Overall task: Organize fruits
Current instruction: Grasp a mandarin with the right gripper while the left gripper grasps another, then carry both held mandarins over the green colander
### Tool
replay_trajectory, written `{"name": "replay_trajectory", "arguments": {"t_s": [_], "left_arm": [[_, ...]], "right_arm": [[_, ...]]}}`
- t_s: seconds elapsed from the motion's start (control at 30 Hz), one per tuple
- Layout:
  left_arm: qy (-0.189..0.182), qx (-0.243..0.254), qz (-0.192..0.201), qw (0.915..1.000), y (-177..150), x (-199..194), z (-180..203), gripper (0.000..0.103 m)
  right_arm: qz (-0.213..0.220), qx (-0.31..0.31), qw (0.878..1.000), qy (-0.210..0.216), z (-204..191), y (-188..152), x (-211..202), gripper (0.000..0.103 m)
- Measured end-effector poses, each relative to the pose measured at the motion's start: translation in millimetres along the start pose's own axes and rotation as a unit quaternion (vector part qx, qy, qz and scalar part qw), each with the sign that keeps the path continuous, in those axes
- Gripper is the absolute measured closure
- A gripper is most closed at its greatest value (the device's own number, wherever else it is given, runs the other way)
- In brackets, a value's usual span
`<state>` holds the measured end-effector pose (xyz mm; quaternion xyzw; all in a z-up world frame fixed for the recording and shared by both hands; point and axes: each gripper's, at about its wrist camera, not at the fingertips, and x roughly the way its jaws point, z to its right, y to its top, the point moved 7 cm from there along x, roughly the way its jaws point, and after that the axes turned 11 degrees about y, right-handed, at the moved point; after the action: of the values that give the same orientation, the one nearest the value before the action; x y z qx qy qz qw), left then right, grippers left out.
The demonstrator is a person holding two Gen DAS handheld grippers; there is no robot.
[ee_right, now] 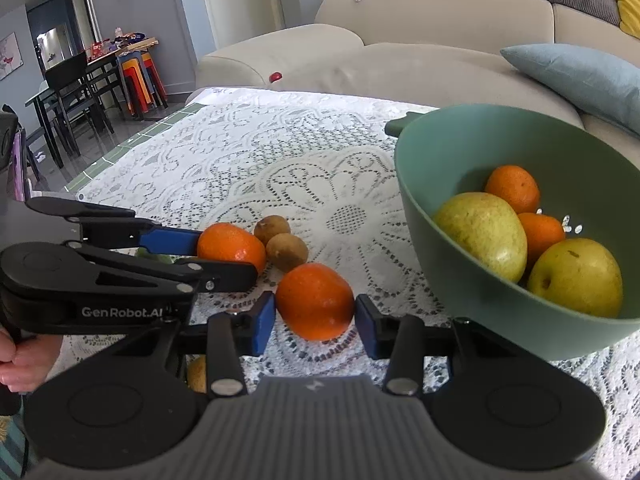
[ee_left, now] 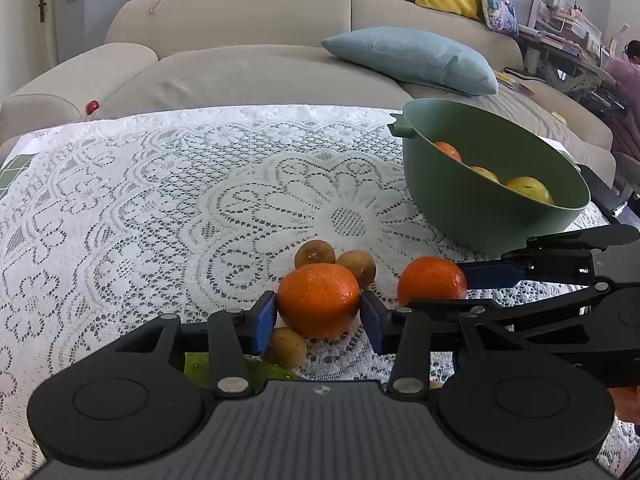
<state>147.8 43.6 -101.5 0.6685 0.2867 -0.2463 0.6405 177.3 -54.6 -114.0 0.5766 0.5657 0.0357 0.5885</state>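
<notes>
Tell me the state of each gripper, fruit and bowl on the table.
Left gripper: fingers closed on left orange.
Right gripper: fingers closed on right orange.
Green bowl: upright, partly filled with fruit.
Small brown fruits: loose on the lace cloth.

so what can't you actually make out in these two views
- Green bowl: left wrist view, its near wall hides most of the fruit inside.
- Green thing under the left tool: the tool's body covers most of it.
- Small brown fruit: right wrist view, mostly behind the right tool.
- Bowl's right rim: right wrist view, cut off by the edge.
</notes>
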Motion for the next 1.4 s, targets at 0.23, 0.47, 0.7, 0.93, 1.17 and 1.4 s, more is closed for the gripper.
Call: {"name": "replay_trajectory", "arguments": {"t_s": [0.23,0.47,0.7,0.93,1.17,1.4], "left_arm": [[0.005,-0.019,0.014,0.9997,-0.9,-6.5,-1.4,0.054],[0.002,-0.036,0.045,0.9983,8.2,-25.1,-3.5,0.054],[0.006,-0.046,0.065,0.9968,23.0,-41.2,4.9,0.054],[0.005,-0.05,0.082,0.9954,51.2,-52.8,24.1,0.054],[-0.014,-0.038,0.09,0.9952,80.2,-51.3,58.1,0.054],[-0.015,-0.02,0.074,0.997,97.9,-30.9,91.4,0.054]], "right_arm": [[0.007,-0.034,0.999,-0.012,-9.6,4.1,-7.1,0.063],[0.032,-0.094,0.995,-0.025,-24.5,12.9,-27.0,0.063],[0.088,-0.112,0.989,-0.045,-25.8,31.3,-59.3,0.063],[0.138,-0.081,0.985,-0.067,2.2,49.8,-92.8,0.063],[0.152,-0.063,0.98,-0.111,40.6,58.1,-108.6,0.063],[0.125,-0.066,0.979,-0.146,74.8,61.4,-104.3,0.063]]}}
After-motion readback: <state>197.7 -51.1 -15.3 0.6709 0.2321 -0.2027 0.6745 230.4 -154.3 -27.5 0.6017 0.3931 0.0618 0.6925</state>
